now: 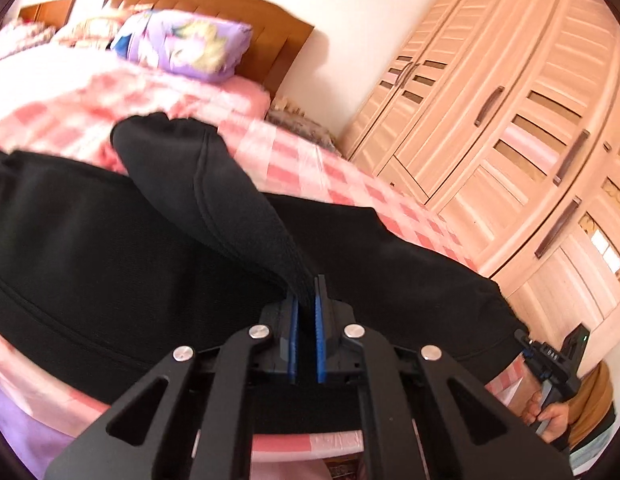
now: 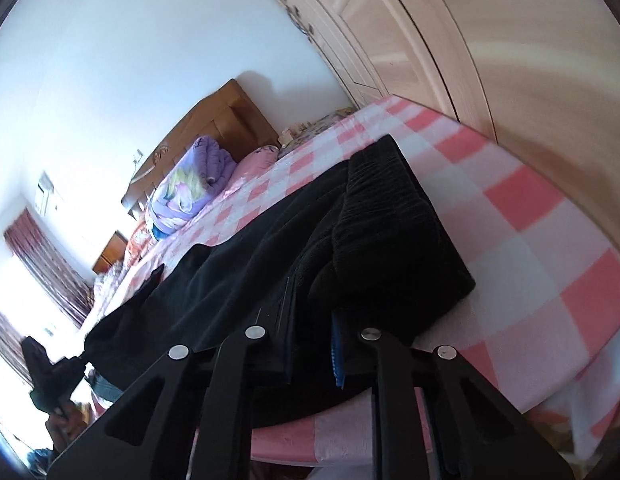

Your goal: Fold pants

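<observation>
Pants on bed, pinched in both tools (L, R)

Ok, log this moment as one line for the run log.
stage: lifting black pants off checked bedsheet | left claw: pinching fabric | right claw: pinching fabric

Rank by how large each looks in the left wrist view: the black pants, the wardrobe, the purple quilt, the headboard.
1. black pants
2. wardrobe
3. and 4. purple quilt and headboard: alike, and the quilt hides part of the headboard, so unranked.
</observation>
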Tool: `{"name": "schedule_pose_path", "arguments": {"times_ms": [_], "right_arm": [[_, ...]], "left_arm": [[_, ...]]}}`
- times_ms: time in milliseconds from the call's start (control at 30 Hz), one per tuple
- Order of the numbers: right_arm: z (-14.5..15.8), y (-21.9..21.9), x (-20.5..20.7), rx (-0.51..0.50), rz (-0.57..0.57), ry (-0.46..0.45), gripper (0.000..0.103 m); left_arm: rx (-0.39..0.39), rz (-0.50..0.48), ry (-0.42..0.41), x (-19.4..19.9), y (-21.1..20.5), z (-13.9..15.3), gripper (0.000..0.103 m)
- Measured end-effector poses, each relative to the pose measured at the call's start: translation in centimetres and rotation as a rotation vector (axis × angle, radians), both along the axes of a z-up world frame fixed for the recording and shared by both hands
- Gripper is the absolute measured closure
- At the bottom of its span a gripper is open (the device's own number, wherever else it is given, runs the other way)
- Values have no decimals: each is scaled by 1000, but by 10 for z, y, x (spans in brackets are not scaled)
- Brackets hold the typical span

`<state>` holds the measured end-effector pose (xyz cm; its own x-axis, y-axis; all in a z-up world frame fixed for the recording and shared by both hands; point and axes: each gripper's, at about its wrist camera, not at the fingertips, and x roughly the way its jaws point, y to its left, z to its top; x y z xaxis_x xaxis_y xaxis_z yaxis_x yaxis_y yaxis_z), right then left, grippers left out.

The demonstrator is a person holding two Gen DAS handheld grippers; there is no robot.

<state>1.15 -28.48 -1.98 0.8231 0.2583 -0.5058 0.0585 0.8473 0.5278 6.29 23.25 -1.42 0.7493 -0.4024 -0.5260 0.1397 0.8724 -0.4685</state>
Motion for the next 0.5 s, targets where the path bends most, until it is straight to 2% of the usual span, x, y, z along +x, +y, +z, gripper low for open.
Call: {"name": "schedule_pose_path", "arguments": {"times_ms": [133,200,267,333,367,400,433,467,500], "right_arm": [[-31,-13,8,77,-8,108,87],[-43,-19,4,147,-3,105,88],[-42,-20,4,145,-1,110,87],[-39,-18,6,135,1,119,82],[-36,-16,8,131,4,124,73],[-34,-15,8,131,11,122,66],[-32,-12,8,137,22,112,51],[-29,-9,6,141,32,99,40],[-26,-4,2,132,39,88,37]], "left_arm": [[14,2,53,-2,3,-15,97],[6,13,100,-1,4,-28,97],[19,14,137,1,4,-38,97],[24,8,169,3,5,-46,95],[17,2,176,4,6,-47,93],[4,0,181,4,8,-48,85],[-15,-6,182,4,10,-47,78],[-39,-15,175,3,11,-46,58],[-48,-14,162,2,12,-43,39]]}}
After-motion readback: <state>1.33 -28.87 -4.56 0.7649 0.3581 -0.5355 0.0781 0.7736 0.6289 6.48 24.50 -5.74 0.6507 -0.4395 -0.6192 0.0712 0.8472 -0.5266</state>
